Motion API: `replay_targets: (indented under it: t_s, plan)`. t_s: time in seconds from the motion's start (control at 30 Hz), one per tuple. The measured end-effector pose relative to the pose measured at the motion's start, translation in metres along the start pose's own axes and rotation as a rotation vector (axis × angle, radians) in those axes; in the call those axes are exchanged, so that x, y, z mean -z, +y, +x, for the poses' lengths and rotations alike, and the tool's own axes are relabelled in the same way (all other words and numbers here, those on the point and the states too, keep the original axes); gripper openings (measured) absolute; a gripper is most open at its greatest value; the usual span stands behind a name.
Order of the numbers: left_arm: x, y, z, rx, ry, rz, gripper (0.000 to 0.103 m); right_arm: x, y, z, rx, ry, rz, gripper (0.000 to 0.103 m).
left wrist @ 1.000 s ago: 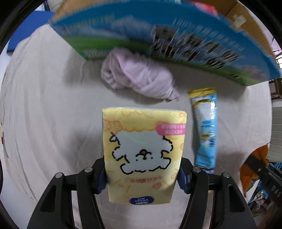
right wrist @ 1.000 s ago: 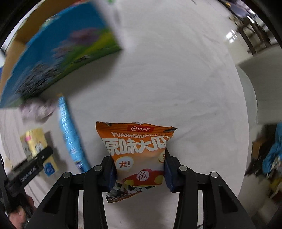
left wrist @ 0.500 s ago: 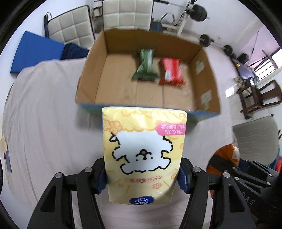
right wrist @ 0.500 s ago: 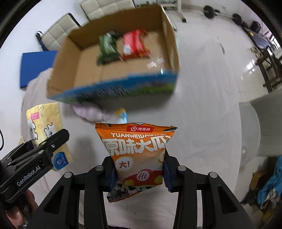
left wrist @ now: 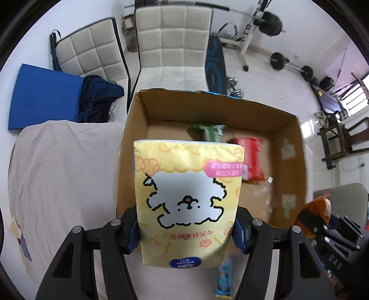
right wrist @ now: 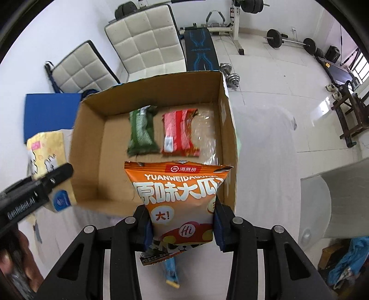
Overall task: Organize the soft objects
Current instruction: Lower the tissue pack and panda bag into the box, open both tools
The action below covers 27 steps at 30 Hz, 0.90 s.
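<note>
My left gripper [left wrist: 186, 233] is shut on a yellow tissue pack [left wrist: 188, 198] with a cartoon dog, held above the near wall of an open cardboard box [left wrist: 133, 147]. My right gripper [right wrist: 182, 225] is shut on an orange snack bag [right wrist: 182, 196], held over the box's [right wrist: 92, 129] near edge. Inside the box lie a green packet [right wrist: 140, 133] and a red packet [right wrist: 178, 136]. The left gripper and its tissue pack [right wrist: 43, 147] show at the left of the right wrist view. A blue stick packet [right wrist: 170, 270] lies on the table below.
The box sits on a table with a beige cloth [left wrist: 62, 173]. Behind it stand two white padded chairs [left wrist: 173, 43], a blue mat [left wrist: 43, 97] and gym weights [left wrist: 274, 20]. A grey chair [right wrist: 334, 205] stands at the right.
Both grippers have risen from near the tabletop and moved forward over the box, carrying their packs. The pink cloth and box front are out of sight; the box's inside is in view.
</note>
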<state>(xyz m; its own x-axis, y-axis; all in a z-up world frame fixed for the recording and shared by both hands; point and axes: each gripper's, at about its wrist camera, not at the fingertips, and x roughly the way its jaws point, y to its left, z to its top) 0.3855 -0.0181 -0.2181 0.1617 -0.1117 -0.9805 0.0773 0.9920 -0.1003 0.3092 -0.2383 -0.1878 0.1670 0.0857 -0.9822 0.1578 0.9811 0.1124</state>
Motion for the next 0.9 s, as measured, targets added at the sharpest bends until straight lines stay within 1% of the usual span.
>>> replay_targets:
  t_s: [0.07, 0.2, 0.33, 0.47, 0.6, 0.67, 0.73, 0.77, 0.83, 0.87, 0.9]
  plan:
    - [-0.017, 0.003, 0.022, -0.024, 0.034, 0.001, 0.06, -0.016, 0.006, 0.02, 0.027, 0.018, -0.007, 0.043]
    - [-0.039, 0.004, 0.061, -0.028, 0.11, 0.016, 0.06, -0.036, 0.015, 0.059, 0.05, 0.069, -0.02, 0.043]
    - [-0.064, 0.006, 0.1, -0.031, 0.162, 0.021, 0.061, -0.041, 0.016, 0.097, 0.069, 0.122, -0.023, 0.043]
    - [-0.073, 0.006, 0.123, -0.037, 0.204, 0.029, 0.061, -0.042, 0.014, 0.123, 0.088, 0.163, -0.023, 0.043]
    - [-0.077, 0.004, 0.132, -0.036, 0.226, 0.026, 0.061, -0.037, 0.014, 0.14, 0.097, 0.196, -0.036, 0.043]
    - [-0.079, 0.001, 0.137, -0.051, 0.247, 0.035, 0.061, -0.035, 0.014, 0.149, 0.096, 0.233, -0.045, 0.043]
    - [-0.082, -0.001, 0.141, -0.063, 0.256, 0.037, 0.062, -0.034, 0.013, 0.158, 0.118, 0.269, -0.05, 0.044]
    - [-0.083, -0.001, 0.142, -0.064, 0.26, 0.032, 0.063, -0.034, 0.012, 0.163, 0.126, 0.292, -0.055, 0.045]
    - [-0.086, -0.001, 0.14, -0.05, 0.257, 0.013, 0.063, -0.034, 0.011, 0.166, 0.127, 0.302, -0.058, 0.046]
    - [-0.087, 0.001, 0.139, -0.04, 0.255, 0.003, 0.063, -0.034, 0.011, 0.165, 0.13, 0.303, -0.062, 0.049]
    - [-0.088, 0.003, 0.138, -0.035, 0.251, -0.002, 0.063, -0.033, 0.012, 0.164, 0.133, 0.3, -0.067, 0.055]
